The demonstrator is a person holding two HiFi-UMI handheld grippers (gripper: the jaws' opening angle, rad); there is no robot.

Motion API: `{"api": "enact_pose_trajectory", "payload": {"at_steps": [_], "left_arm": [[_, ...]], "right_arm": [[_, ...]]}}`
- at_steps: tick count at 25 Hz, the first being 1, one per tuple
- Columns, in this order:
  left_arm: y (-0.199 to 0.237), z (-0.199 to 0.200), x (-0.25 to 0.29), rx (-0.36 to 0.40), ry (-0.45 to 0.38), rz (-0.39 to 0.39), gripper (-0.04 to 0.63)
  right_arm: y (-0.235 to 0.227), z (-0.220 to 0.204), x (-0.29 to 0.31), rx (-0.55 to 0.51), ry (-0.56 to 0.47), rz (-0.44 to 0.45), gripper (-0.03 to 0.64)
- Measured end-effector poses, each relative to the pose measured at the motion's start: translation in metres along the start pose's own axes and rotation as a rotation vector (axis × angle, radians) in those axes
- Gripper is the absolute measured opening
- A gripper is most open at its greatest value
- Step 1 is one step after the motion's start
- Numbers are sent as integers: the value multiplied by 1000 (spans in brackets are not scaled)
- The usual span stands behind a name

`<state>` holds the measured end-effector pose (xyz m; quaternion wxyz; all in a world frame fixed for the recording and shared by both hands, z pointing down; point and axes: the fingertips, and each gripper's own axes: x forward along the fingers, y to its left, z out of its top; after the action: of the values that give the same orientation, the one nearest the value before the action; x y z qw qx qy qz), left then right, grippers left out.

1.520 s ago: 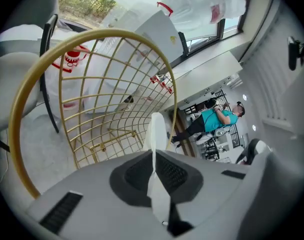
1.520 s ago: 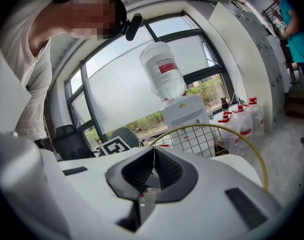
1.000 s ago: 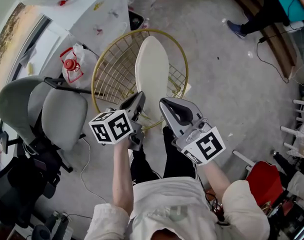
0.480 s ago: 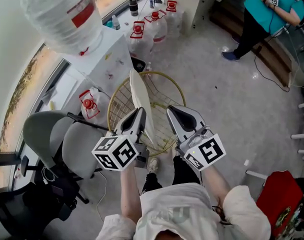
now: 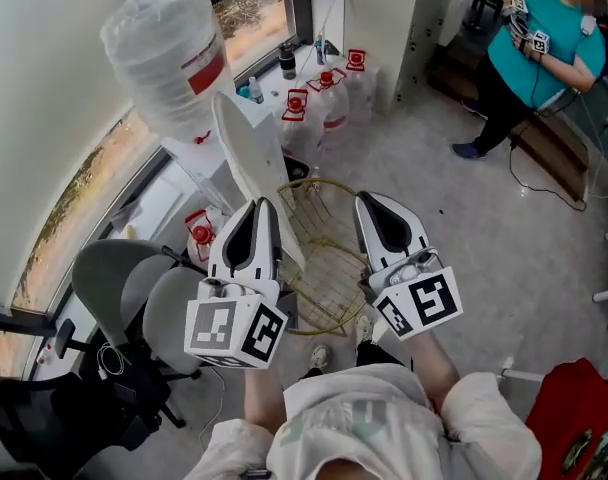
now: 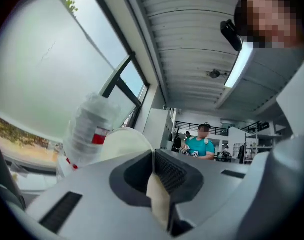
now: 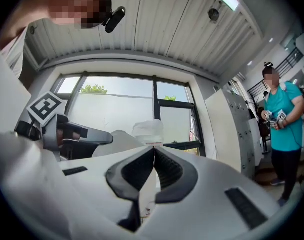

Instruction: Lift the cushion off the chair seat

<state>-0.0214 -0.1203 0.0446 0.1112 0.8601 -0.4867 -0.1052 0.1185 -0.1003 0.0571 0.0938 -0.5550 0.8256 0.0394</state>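
Beside the upturned bottle (image 5: pixel 169 53), cushion (image 5: pixel 247 153) in left gripper (image 5: pixel 258 208)

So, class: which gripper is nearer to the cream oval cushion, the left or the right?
Left. The left gripper is shut on the lower edge of the cream oval cushion; the right gripper, shut and empty, sits apart to its right over the gold wire chair.
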Motion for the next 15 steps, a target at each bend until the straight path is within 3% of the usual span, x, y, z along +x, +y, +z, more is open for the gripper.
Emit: {"api": "enact_pose_trajectory", "payload": {"at_steps": [7, 15], "left_arm": [[-11, 44, -22, 197, -149, 132, 28], [-8, 49, -30, 271, -161, 201, 28]], "right_arm": [[6, 48, -1, -36, -78, -2, 17], [14, 48, 5, -77, -59, 4, 17]]}}
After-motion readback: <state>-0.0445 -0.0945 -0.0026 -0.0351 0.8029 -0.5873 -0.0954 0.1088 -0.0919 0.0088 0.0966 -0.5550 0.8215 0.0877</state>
